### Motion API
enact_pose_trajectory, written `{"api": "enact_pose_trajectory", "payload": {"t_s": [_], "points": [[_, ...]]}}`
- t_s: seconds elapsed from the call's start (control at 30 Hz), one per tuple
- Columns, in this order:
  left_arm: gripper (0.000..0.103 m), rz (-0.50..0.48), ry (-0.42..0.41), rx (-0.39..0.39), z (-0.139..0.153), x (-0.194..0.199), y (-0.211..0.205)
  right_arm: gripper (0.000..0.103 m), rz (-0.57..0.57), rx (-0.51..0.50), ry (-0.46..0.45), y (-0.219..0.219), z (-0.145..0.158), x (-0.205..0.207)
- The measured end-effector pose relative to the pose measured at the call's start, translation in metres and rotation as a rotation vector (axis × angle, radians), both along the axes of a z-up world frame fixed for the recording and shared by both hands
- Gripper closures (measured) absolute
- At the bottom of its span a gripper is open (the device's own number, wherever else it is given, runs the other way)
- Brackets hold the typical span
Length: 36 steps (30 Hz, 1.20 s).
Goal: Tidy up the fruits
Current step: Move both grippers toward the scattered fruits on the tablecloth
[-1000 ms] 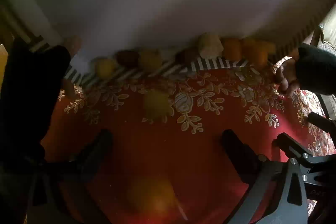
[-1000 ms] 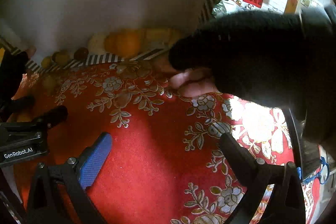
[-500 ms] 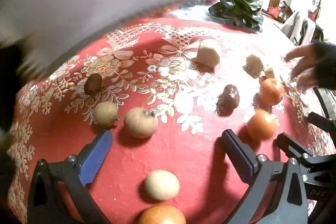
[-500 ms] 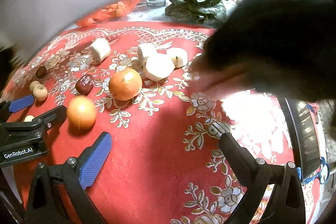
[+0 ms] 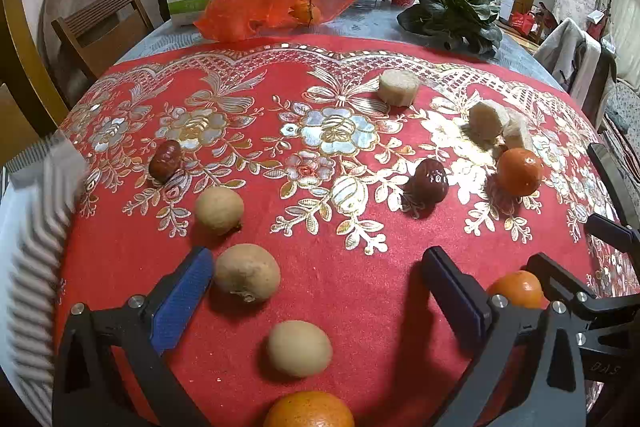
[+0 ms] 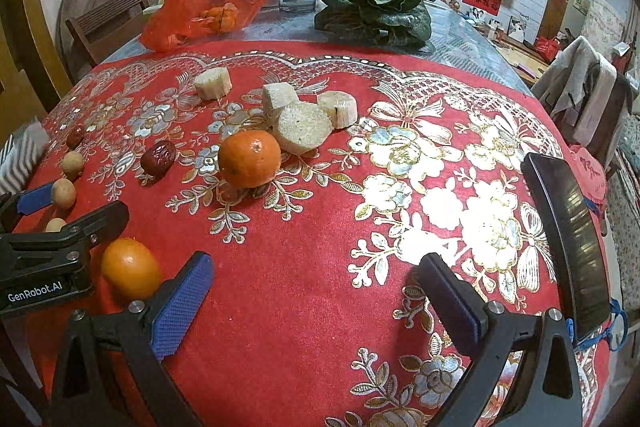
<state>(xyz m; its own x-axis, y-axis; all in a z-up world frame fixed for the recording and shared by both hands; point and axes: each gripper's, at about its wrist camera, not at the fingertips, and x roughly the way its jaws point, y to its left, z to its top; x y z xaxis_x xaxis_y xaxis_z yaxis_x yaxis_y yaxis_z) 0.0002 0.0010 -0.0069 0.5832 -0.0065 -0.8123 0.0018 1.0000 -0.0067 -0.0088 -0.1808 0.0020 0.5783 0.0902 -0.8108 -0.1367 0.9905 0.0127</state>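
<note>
Sorting has not begun: all fruit lies loose on the red embroidered surface (image 6: 304, 267). Three oranges are present: one near the white pieces (image 6: 249, 158), one at the near left between the two tools (image 6: 129, 269), and one at the near edge of the left view (image 5: 308, 410). Three tan round fruits (image 5: 247, 278) lie at the near left, spaced apart. Two dark red dates (image 5: 426, 181) lie farther out, well apart. Four pale cut chunks (image 6: 302, 127) sit at the far side, three of them touching.

Handling, as a judgement:
- Oranges: firm, light, prone to rolling. Grip across the widest part.
- Tan fruits: small, thin-shelled, likely to crack under force. Close gently.
- Dates: soft and wrinkled. Grip across the short axis.
- Cut chunks: stiff, rough-sided. Grip on the curved sides, not the flat faces.

Left tongs (image 5: 316, 273): released, spread wide, holding nothing. The left finger stands just beside one tan fruit; contact cannot be confirmed. Right tongs (image 6: 312, 277): released, spread wide, empty, over bare cloth. A dark phone (image 6: 566, 247) lies at the right.
</note>
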Motion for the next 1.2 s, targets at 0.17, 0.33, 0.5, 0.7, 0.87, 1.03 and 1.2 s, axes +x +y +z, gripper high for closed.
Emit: {"api": "enact_pose_trajectory", "payload": {"t_s": [0.17, 0.33, 0.5, 0.7, 0.87, 1.03, 1.2], "points": [[0.0, 0.0, 0.0, 0.0, 0.0, 0.0, 0.0, 0.0, 0.0, 0.0, 0.0, 0.0, 0.0, 0.0], [0.0, 0.0, 0.0, 0.0, 0.0, 0.0, 0.0, 0.0, 0.0, -0.001, 0.0, 0.0, 0.0, 0.0], [0.0, 0.0, 0.0, 0.0, 0.0, 0.0, 0.0, 0.0, 0.01, -0.003, 0.015, 0.0, 0.0, 0.001], [0.0, -0.003, 0.017, 0.0, 0.001, 0.0, 0.0, 0.0, 0.007, 0.003, 0.116, -0.015, 0.006, 0.004], [0.0, 0.006, 0.099, -0.05, 0.013, -0.009, 0.011, 0.0, 0.033, 0.048, 0.112, -0.022, 0.027, -0.006], [0.0, 0.004, 0.107, -0.097, 0.044, -0.025, 0.031, 0.0, 0.092, 0.067, 0.106, -0.014, 0.043, -0.012], [0.0, 0.002, 0.138, -0.104, 0.06, -0.042, 0.053, 0.0, 0.122, 0.092, 0.097, -0.007, 0.054, -0.017]]}}
